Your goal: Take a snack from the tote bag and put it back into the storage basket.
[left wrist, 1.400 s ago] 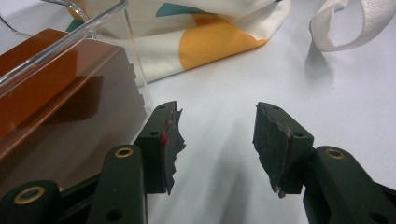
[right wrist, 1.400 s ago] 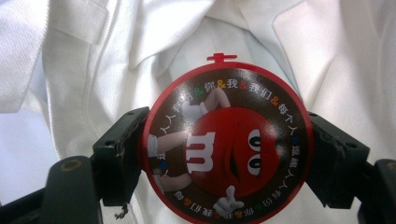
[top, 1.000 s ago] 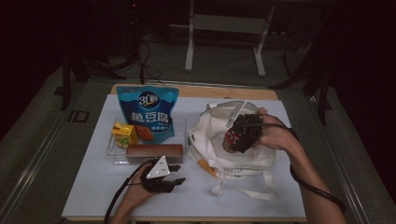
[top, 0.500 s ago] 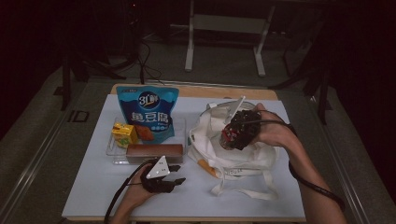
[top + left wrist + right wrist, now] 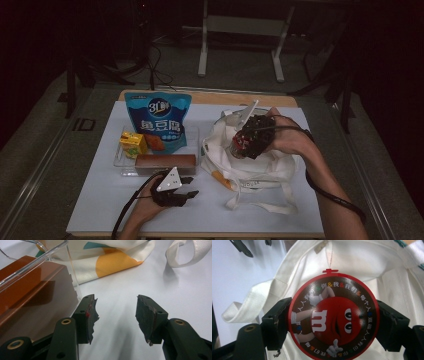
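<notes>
My right gripper (image 5: 244, 144) is shut on a round M&M's tin (image 5: 332, 320) with a red character on its lid, one jaw on each side of it. In the high view the tin (image 5: 239, 147) hangs over the open mouth of the white tote bag (image 5: 250, 172). The bag's white lining (image 5: 367, 262) lies right behind it. My left gripper (image 5: 189, 187) rests on the table near the front edge, open, with nothing but bare white table between its jaws (image 5: 116, 305). The brown box (image 5: 30, 302) in the clear tray (image 5: 37, 257) lies just to the left of them.
The clear tray (image 5: 120, 165) holds a brown box (image 5: 165, 162), a yellow carton (image 5: 133, 143) and a tall blue snack pouch (image 5: 159, 120). The bag's straps (image 5: 260, 205) trail toward the front of the white table (image 5: 100, 210). Dark floor and stands lie beyond the far edge.
My right gripper has carried the tin slightly to the left and away, over the bag's mouth. The left gripper has stayed put.
</notes>
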Action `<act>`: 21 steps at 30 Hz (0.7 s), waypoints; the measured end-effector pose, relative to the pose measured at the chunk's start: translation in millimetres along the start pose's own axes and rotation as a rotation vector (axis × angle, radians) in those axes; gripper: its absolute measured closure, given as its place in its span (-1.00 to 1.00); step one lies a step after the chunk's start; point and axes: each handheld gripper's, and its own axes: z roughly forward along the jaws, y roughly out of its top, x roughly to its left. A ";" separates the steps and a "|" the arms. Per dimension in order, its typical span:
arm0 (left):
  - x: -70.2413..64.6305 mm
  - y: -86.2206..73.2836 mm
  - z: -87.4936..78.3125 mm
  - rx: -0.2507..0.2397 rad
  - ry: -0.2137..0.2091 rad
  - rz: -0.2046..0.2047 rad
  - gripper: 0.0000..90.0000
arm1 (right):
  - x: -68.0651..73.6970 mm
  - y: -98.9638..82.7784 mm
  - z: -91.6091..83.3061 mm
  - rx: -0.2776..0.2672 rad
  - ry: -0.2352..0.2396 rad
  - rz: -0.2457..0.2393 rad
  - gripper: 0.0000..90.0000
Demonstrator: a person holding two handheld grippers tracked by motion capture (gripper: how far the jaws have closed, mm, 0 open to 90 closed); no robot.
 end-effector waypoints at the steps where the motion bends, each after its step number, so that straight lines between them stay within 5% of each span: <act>1: 0.0 0.0 0.0 0.000 0.000 0.000 0.12 | 1.2 2.3 -0.2 0.000 0.006 -0.008 -0.47; 21: -0.1 -0.1 0.1 -0.002 -0.001 0.000 0.12 | 5.3 23.0 -6.2 -0.033 0.010 -0.049 -0.47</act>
